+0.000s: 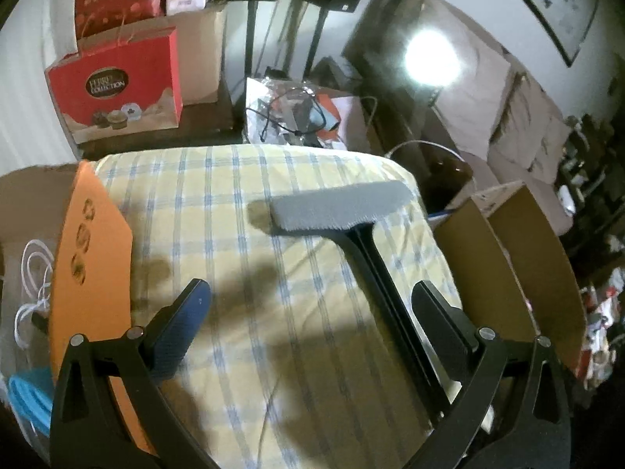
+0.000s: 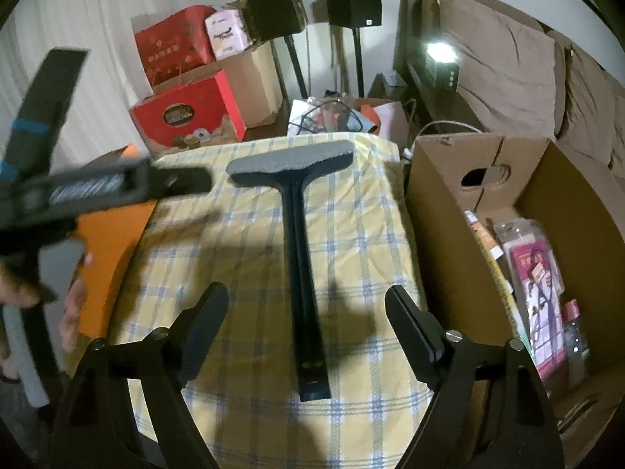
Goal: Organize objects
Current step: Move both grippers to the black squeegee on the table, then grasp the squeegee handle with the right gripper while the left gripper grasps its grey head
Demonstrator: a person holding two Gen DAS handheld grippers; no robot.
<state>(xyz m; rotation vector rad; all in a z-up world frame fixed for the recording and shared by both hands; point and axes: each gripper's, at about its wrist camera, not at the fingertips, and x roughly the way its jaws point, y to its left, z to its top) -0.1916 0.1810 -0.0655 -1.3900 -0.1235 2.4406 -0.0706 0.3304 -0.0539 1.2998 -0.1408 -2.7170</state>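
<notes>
A T-shaped wiper with a grey pad head (image 2: 291,161) and a long black handle (image 2: 302,285) lies on a yellow checked cloth (image 2: 351,234). My right gripper (image 2: 306,308) is open and empty, its fingers either side of the handle's near end, above it. In the left wrist view the wiper (image 1: 340,207) lies to the right of centre, its handle (image 1: 390,301) running toward the right finger. My left gripper (image 1: 312,301) is open and empty above the cloth (image 1: 234,234). It also shows blurred at the left of the right wrist view (image 2: 187,179).
An open cardboard box (image 2: 441,203) with packaged items (image 2: 539,281) stands right of the cloth. An orange-flapped box (image 1: 93,258) holding white cable (image 1: 35,273) stands on the left. Red gift bags (image 1: 117,82), speakers on stands (image 2: 351,0) and a sofa (image 2: 508,58) are behind.
</notes>
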